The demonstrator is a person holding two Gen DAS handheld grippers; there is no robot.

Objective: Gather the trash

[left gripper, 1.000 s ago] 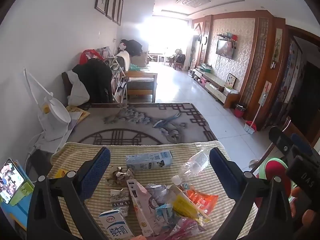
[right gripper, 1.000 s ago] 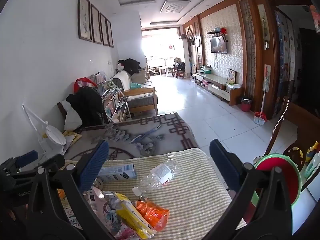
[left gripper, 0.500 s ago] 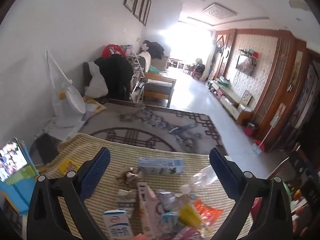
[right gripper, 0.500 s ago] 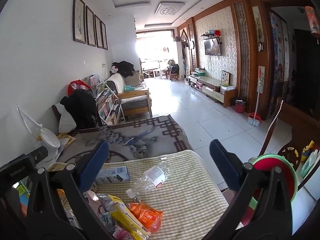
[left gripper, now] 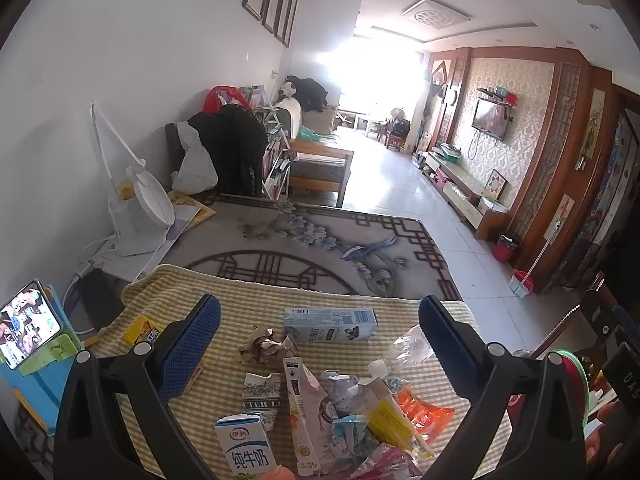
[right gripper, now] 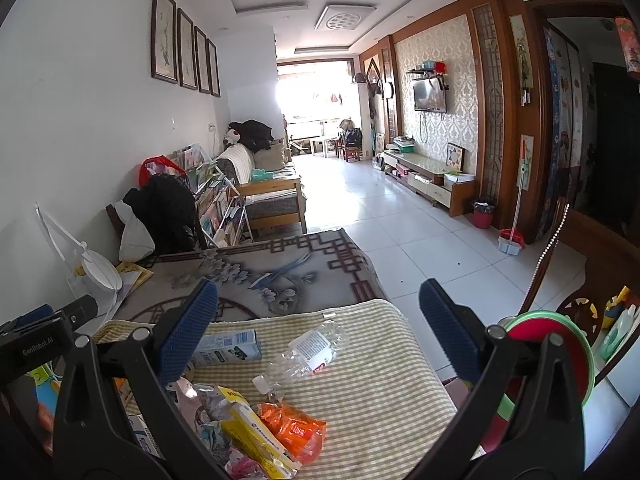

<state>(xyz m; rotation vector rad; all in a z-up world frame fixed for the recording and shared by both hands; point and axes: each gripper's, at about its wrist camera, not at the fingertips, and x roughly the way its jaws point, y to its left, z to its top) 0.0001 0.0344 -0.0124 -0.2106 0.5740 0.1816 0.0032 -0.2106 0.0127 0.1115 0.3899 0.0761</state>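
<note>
Both hand-held grippers wide apart above trash pile [left gripper: 340, 408]; nothing gripped

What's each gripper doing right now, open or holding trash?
Left gripper: open, holding nothing, above the trash pile.
Right gripper: open, holding nothing.

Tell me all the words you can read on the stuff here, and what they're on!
"纯牛奶": on the milk carton nearest the camera.
"TER LI": partial letters on the torn carton.
"GenRobot.AI": on the left gripper's body, seen from the right wrist.
"DAS": partial, on the right gripper's body.
Blue box, bottle label, yellow wrapper: print too small or blurred to read.
</note>
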